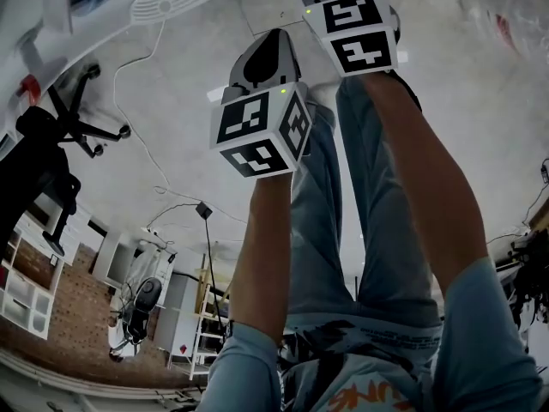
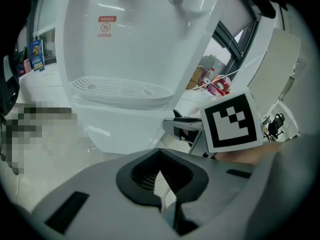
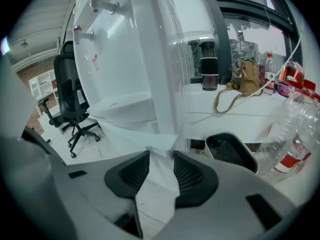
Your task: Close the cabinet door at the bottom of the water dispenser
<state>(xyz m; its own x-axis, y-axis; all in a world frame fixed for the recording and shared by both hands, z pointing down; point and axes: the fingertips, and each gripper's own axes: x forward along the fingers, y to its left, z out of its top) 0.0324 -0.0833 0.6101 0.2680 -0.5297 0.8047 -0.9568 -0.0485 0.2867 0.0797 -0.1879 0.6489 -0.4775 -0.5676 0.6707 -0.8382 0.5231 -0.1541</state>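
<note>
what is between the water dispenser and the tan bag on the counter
In the right gripper view, a dark lidded tumbler stands on the white counter between the water dispenser and the tan bag.

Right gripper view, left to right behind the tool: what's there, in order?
office chair → water dispenser → dark tumbler → tan bag → clear plastic bottle
</note>
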